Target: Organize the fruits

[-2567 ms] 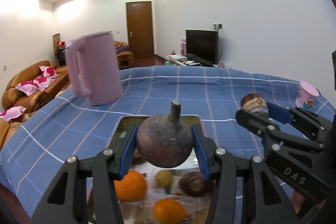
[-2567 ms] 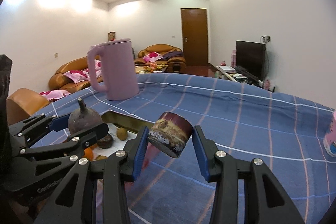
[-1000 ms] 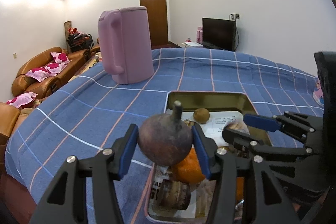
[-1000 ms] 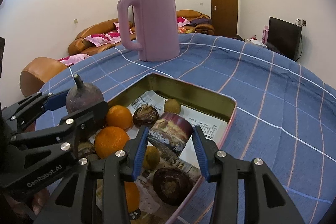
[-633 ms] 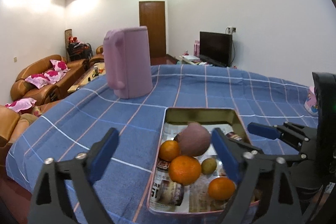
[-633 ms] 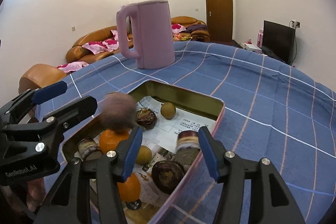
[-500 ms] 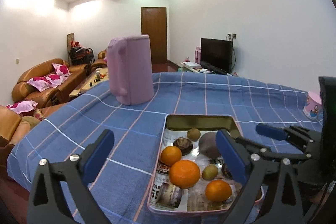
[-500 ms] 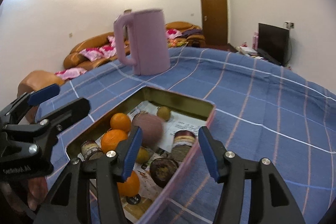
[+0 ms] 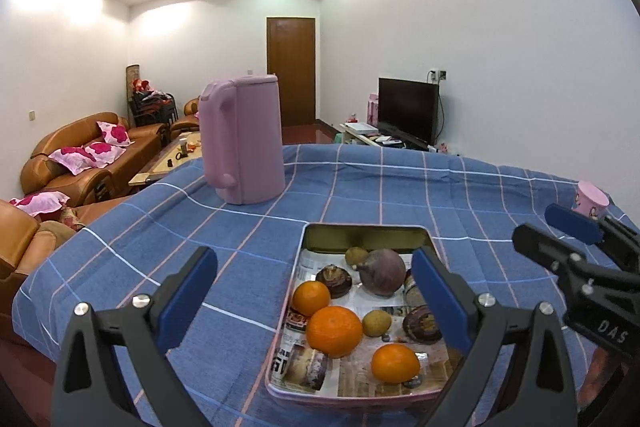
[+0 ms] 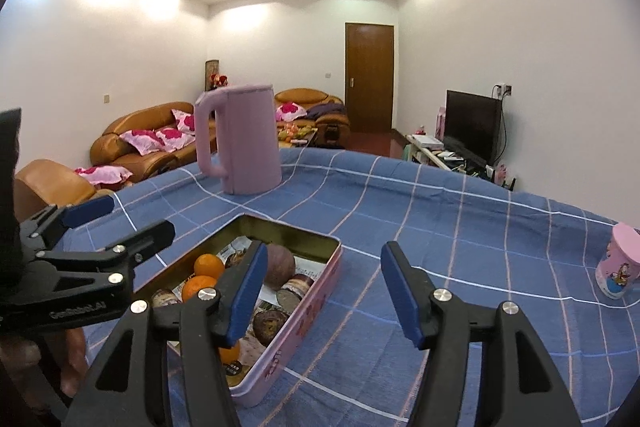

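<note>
Now both black tongs, left (image 9: 312, 291) and right (image 10: 322, 281), have just spread and pinch nothing above the shiny tin (image 9: 362, 234) of round oranges (image 9: 334, 331).

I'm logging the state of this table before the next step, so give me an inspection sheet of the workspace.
Surface: blue checked tablecloth, wrinkled at the far side.
Job's things: tin tray lined with newspaper; in it three oranges, a large purple fruit, small greenish fruits and dark round fruits.
Clutter: pink kettle beyond the tray; small pink cup near the right edge.
Grippers: left gripper open wide, nothing between its fingers; right gripper has just been opening, nothing between its fingers.
Cables: nothing seen on the table.
Surroundings: brown sofas, television, wooden door.
</note>
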Demonstrator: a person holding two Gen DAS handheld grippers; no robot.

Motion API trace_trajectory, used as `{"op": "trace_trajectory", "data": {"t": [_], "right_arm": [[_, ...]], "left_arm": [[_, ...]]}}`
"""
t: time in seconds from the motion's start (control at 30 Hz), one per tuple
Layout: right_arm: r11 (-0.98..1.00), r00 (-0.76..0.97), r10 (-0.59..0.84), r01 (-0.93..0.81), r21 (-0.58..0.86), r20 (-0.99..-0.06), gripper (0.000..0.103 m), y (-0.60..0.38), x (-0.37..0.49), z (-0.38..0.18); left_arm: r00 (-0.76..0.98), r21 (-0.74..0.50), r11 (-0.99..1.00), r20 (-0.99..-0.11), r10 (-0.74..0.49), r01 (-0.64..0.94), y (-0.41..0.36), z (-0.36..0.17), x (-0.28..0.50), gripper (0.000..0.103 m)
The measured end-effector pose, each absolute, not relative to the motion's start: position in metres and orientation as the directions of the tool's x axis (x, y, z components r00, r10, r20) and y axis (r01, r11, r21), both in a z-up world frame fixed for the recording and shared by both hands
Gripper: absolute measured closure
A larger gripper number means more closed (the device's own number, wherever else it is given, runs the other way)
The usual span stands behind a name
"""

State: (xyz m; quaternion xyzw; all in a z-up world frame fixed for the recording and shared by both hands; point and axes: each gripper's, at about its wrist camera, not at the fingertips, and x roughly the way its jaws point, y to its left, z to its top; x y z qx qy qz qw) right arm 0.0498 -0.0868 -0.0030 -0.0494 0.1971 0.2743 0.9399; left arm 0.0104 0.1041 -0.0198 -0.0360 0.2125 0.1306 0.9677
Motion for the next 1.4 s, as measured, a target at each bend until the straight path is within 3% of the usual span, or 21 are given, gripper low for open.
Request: {"op": "trace_trajectory", "data": {"t": [1.07,1.4], "right_arm": [[0.86,0.795,0.484,-0.51,0.029,-0.366,0.039,-0.111,0.035,0.005],[0.866,0.808,0.478,-0.498,0.035,-0.345,0.039,-0.121,0.03,0.008]], "left_arm": [[0.875,-0.005,0.969,-0.431,0.222,-0.248,0.091,-0.015,0.007,0.0],[0.897,-0.007,0.97,-0.382,0.221,-0.242,0.086,0.003,-0.002,0.0]]}}
